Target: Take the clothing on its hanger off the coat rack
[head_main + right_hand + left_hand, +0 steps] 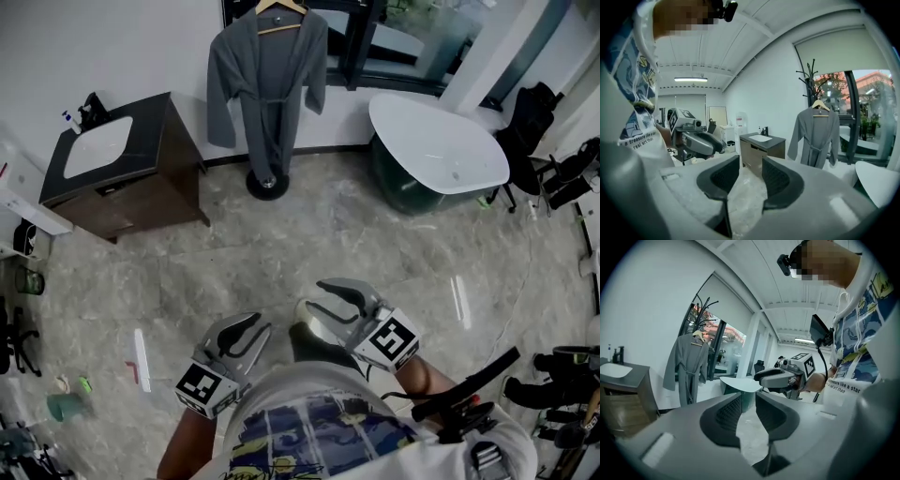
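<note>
A grey robe (267,84) hangs on a wooden hanger (279,11) from the coat rack, whose round black base (268,184) stands by the far wall. Both grippers are held low, close to the person's body, far from the robe. My left gripper (246,328) has a narrow gap between its jaws and holds nothing. My right gripper (323,300) stands open and empty. In the left gripper view the robe (689,366) hangs at the left beyond the jaws (748,401). In the right gripper view the robe (816,133) hangs at the right, past the jaws (750,171).
A dark wooden vanity with a white sink (122,169) stands left of the rack. A white bathtub (436,150) stands to its right. Dark bags and gear (530,131) crowd the right side. Small items (66,405) and a white strip (142,361) lie on the marble floor at left.
</note>
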{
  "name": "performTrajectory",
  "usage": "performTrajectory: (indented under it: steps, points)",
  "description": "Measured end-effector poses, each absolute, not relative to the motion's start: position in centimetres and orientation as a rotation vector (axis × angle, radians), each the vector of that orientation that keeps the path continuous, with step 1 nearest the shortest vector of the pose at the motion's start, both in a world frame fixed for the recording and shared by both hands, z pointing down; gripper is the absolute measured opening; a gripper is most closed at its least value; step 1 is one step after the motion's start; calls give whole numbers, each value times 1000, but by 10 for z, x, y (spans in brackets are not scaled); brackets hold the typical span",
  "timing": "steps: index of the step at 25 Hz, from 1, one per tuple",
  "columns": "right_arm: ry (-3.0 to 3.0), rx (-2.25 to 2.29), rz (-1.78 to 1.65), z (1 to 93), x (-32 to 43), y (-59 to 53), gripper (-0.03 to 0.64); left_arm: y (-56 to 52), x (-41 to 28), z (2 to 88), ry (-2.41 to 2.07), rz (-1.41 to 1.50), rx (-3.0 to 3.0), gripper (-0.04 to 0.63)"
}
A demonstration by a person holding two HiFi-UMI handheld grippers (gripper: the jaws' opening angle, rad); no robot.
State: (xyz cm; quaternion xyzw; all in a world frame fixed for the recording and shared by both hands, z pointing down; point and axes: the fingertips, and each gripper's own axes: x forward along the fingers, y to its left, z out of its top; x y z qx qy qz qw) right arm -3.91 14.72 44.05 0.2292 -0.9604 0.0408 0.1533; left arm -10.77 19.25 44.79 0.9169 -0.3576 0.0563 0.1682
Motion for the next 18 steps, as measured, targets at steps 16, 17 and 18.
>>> performTrajectory:
  steps: [16,17,18]
  points:
    - [-2765,612,74,432,8,-43,147,-50,-74,421,-1050,223,2681,142]
    - [-2756,621,59,430,9,-50,147,-62,-76,418,-1049,230,2689,143]
    - [-2744,633,52,430,10,-57,147,-74,-79,415,-1049,237,2693,143]
